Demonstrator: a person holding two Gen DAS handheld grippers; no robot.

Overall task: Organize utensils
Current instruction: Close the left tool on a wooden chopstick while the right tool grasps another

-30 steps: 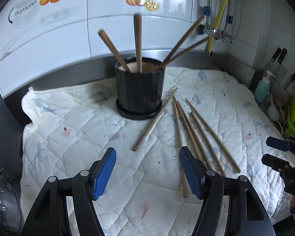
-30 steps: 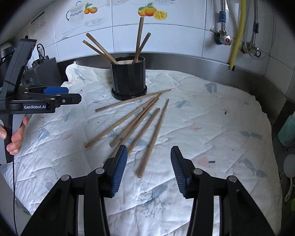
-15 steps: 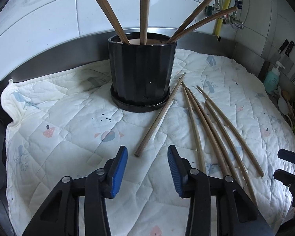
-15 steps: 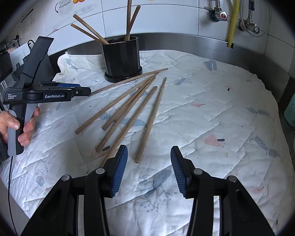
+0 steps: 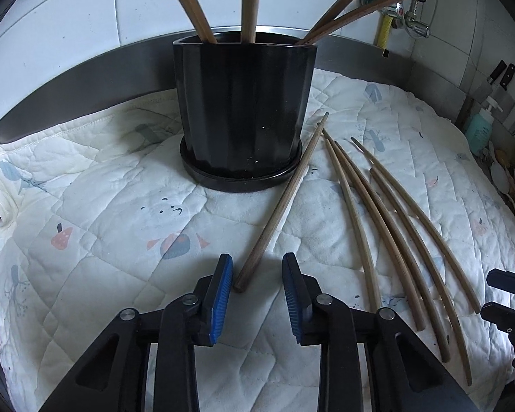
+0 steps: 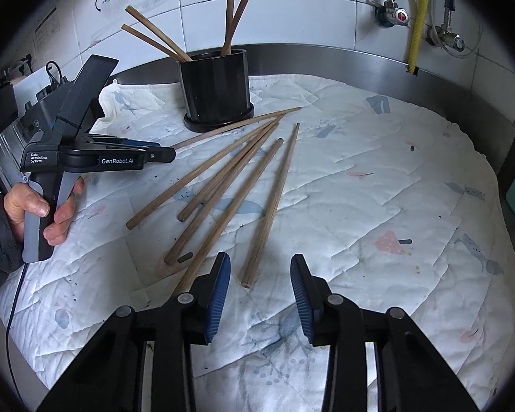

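A black ribbed holder (image 5: 243, 110) stands on a quilted white cloth (image 5: 103, 226) with several wooden chopsticks upright in it; it also shows in the right wrist view (image 6: 216, 86). Several more chopsticks lie loose on the cloth. My left gripper (image 5: 256, 279) is open, low over the cloth, its jaws on either side of the near end of one dark chopstick (image 5: 278, 206) that leans against the holder's saucer. My right gripper (image 6: 260, 279) is open and empty, with the near end of a chopstick (image 6: 271, 206) just ahead between its jaws. The left gripper also shows in the right wrist view (image 6: 154, 152).
A steel backsplash (image 6: 360, 65) and tiled wall rise behind the cloth. Pipes and a yellow hose (image 6: 417, 17) hang at the back right. A teal soap bottle (image 5: 480, 130) and knives stand at the right edge. A dark appliance (image 6: 3, 127) sits at the left.
My left gripper has moved forward and down toward the holder and narrowed its jaws around the end of the leaning chopstick. My right gripper has moved slightly toward the loose chopsticks.
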